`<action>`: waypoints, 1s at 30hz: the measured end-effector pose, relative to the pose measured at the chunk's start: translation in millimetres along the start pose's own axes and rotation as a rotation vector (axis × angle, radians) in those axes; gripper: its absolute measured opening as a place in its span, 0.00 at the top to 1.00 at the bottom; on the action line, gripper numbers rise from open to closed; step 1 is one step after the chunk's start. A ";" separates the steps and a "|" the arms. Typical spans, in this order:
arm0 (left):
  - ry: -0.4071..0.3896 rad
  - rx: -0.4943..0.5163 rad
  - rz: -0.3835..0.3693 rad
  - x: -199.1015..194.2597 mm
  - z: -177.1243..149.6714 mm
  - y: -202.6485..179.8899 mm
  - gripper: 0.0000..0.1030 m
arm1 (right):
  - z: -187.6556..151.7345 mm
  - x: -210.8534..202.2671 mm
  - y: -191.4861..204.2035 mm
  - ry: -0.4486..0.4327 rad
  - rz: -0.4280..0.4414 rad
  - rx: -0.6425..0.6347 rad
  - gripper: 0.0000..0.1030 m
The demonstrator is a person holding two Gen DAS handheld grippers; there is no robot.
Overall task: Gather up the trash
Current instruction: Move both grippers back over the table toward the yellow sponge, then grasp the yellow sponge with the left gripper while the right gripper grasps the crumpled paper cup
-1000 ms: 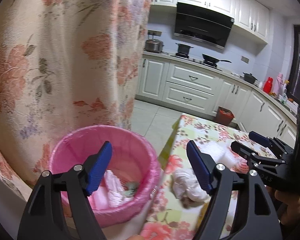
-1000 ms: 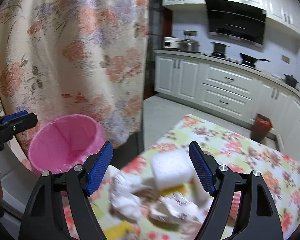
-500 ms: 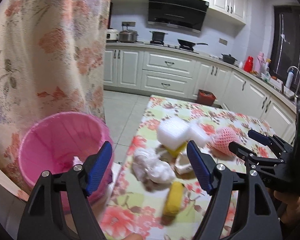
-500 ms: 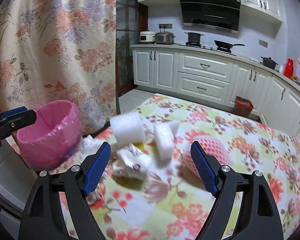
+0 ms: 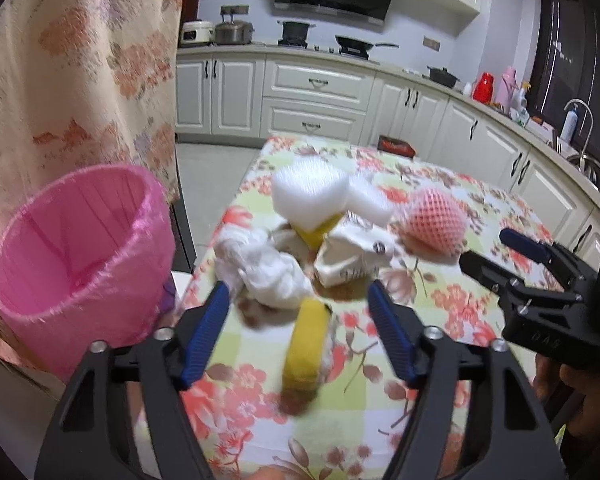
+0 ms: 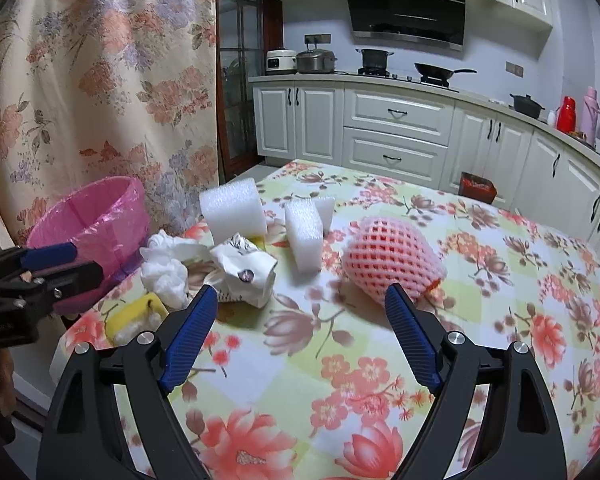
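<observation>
The left gripper hangs over the near left of the floral table, jaws closing with a yellow scrap between but unpressed. The right gripper is opening, empty, near the pink foam net; the pink bin stands off the table's left edge

A pink-lined round plastic bin stood beside the table edge; crumpled white tissue, white foam blocks, a pink foam fruit net and a yellow sponge were clustered nearby.
</observation>
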State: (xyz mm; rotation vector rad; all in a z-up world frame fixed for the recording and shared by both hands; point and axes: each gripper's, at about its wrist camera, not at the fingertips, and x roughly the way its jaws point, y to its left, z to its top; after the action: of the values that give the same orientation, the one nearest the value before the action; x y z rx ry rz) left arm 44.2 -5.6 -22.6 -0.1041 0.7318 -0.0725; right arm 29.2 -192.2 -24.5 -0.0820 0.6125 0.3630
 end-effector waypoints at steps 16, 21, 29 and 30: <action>0.151 -0.019 -0.042 48.8 -24.1 3.7 0.73 | -5.5 18.9 -0.7 0.045 0.009 0.003 0.19; 0.151 -0.019 -0.057 49.7 -19.8 5.0 0.77 | -2.0 28.2 3.4 0.053 0.017 -0.001 0.19; 0.094 -0.030 -0.054 32.2 -3.5 13.2 0.77 | 6.6 44.2 14.6 0.062 0.032 -0.011 0.19; 0.088 -0.030 -0.053 30.2 -1.9 14.6 0.77 | 8.0 46.9 16.5 0.063 0.034 -0.012 0.19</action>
State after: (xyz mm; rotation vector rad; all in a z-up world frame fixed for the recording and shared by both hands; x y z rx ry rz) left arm 65.7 5.8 -45.7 -0.1501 0.8182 -0.1174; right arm 63.2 -160.8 -44.4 -0.0949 0.6745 0.3979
